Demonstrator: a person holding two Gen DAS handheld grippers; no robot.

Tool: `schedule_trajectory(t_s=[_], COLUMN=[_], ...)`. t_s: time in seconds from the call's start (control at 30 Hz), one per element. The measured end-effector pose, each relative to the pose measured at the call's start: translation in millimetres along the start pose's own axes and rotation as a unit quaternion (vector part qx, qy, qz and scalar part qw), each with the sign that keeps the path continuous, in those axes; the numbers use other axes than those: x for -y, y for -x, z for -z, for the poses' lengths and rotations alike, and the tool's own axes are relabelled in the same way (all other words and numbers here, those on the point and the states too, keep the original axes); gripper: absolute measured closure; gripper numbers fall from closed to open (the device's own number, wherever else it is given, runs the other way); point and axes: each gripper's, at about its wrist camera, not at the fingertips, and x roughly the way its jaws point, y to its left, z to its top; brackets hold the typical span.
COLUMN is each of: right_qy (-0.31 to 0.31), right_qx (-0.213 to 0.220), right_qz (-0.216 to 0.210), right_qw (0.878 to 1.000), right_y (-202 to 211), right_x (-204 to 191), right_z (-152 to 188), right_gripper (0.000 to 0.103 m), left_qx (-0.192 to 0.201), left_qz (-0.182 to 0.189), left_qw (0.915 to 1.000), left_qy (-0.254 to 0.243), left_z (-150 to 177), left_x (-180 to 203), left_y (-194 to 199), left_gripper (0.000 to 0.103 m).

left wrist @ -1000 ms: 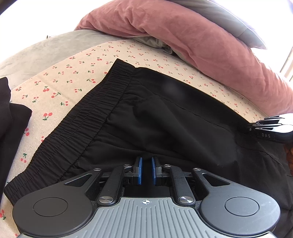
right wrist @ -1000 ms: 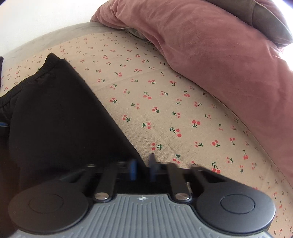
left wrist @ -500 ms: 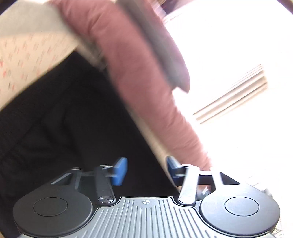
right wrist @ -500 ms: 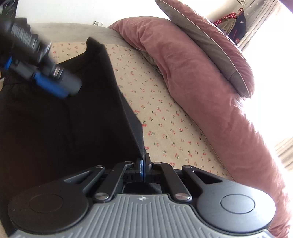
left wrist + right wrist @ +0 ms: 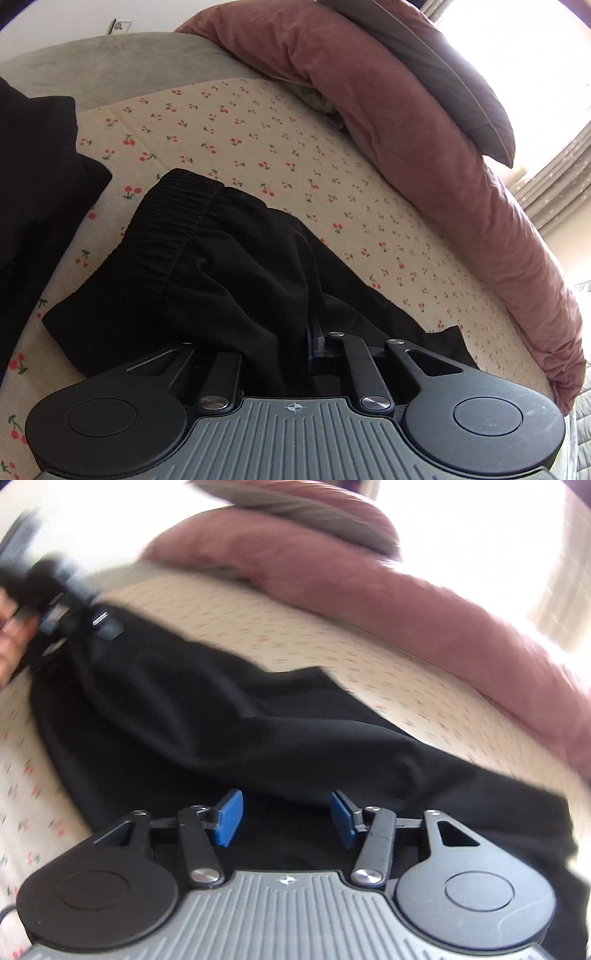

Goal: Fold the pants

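While bright window light washes out the upper right of both views, the bed fills most of each: a cream sheet [image 5: 258,147] printed with small red cherries, a grey padded headboard [image 5: 110,62] curving along the far edge, and a long dusty-pink duvet [image 5: 424,155] heaped along the right side with a grey pillow [image 5: 443,74] on top. Curtains [image 5: 554,177] hang at the far right of the left wrist view. A second dark garment [image 5: 33,177] lies at the sheet's left edge.

On the sheet lie the black pants [image 5: 221,280], doubled over into a bunched stack. Their elastic waistband [image 5: 173,221] points up and left toward the headboard, and the long axis runs from there down and right toward the foot of the duvet. In the blurred right wrist view the pants [image 5: 258,746] stretch from upper left to lower right.

A second ago the pants lay flat and wide; now one side has been carried across and the fabric is folded and rumpled.

At the near edge, the left gripper [image 5: 316,339] is pressed together on a fold of the pants, cloth draped over its left linkage; half a second ago its pads were apart. The right gripper [image 5: 286,818] now has its blue pads spread wide above the cloth, having pinched the hem half a second ago. The left gripper [image 5: 74,605] also shows there, blurred.
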Motion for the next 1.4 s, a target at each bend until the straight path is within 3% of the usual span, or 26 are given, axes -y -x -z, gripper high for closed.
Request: schedule_trajectory(t_s=[0.07, 0.13, 0.17, 0.23, 0.3, 0.33, 0.5, 0.53, 0.63, 0.7, 0.8, 0.83, 0.87, 0.93, 1.1, 1.13, 1.27, 1.4], right_qy=[-0.142, -0.314, -0.394, -0.497, -0.548, -0.556, -0.543, -0.539, -0.563, -0.579, -0.585, -0.582, -0.575, -0.566, -0.527, -0.529, -0.558, -0.532], right_qx=[0.015, 0.022, 0.024, 0.042, 0.062, 0.067, 0.113, 0.099, 0.040, 0.050, 0.059, 0.055, 0.044, 0.034, 0.084, 0.081, 0.093, 0.104], right_qz=[0.021, 0.030, 0.027, 0.014, 0.018, 0.025, 0.068, 0.081, 0.124, 0.123, 0.130, 0.138, 0.146, 0.153, 0.156, 0.152, 0.144, 0.156], right_qw=[0.990, 0.949, 0.918, 0.866, 0.834, 0.828, 0.829, 0.832, 0.816, 0.804, 0.798, 0.799, 0.804, 0.809, 0.831, 0.831, 0.812, 0.826], right_y=[-2.1, -11.4, -17.2, -24.7, -27.1, -28.8, -27.8, -33.1, -55.6, -65.7, -79.1, -85.2, -88.9, -90.5, -52.8, -45.7, -22.4, 2.0], right_x=[72.0, 152.4, 187.3, 235.8, 263.6, 272.7, 294.2, 298.6, 317.6, 326.8, 336.6, 338.2, 338.9, 339.0, 329.3, 330.0, 335.6, 320.0], right_z=[5.5, 24.8, 38.1, 61.8, 76.1, 76.8, 64.5, 60.9, 68.2, 74.0, 67.0, 62.2, 58.0, 52.7, 47.4, 50.0, 66.3, 70.0], right_gripper=[0.038, 0.039, 0.042, 0.049, 0.054, 0.056, 0.063, 0.063, 0.063, 0.063, 0.063, 0.073, 0.103, 0.103, 0.103, 0.103, 0.103, 0.103], left_qx=[-0.005, -0.005, -0.005, -0.007, -0.010, -0.010, -0.014, -0.015, -0.020, -0.021, -0.019, -0.019, -0.018, -0.019, -0.018, -0.017, -0.017, -0.017], left_qz=[-0.008, -0.013, -0.013, -0.016, -0.019, -0.020, -0.022, -0.024, -0.029, -0.033, -0.036, -0.037, -0.037, -0.038, -0.035, -0.034, -0.029, -0.024], left_qw=[0.9999, 0.9999, 0.9999, 0.9998, 0.9998, 0.9997, 0.9997, 0.9996, 0.9994, 0.9992, 0.9991, 0.9991, 0.9991, 0.9990, 0.9992, 0.9992, 0.9994, 0.9996], left_qy=[0.004, 0.002, 0.002, 0.004, 0.003, 0.001, 0.002, 0.001, 0.001, -0.003, -0.009, -0.010, -0.012, -0.012, -0.012, -0.012, -0.004, -0.002], left_z=[3.9, 6.2, 6.4, 4.3, 5.7, 5.9, 5.2, 5.1, 5.0, 5.5, 5.6, 5.5, 5.4, 5.6, 5.5, 5.5, 4.2, 2.2], left_x=[-0.6, 0.0, 0.8, 0.1, 1.7, 3.2, 3.8, 4.0, 5.4, 7.8, 8.4, 8.5, 8.3, 7.2, 6.7, 6.9, 3.6, -0.2], left_y=[0.8, 1.7, 1.4, -4.0, -4.9, -5.1, -8.4, -9.8, -14.3, -16.2, -16.6, -16.6, -16.8, -17.4, -13.8, -12.9, -8.6, -6.2], left_gripper=[0.094, 0.094, 0.094, 0.094, 0.094, 0.094, 0.094, 0.094, 0.094, 0.094, 0.094, 0.094, 0.094, 0.094, 0.094, 0.095, 0.095, 0.096])
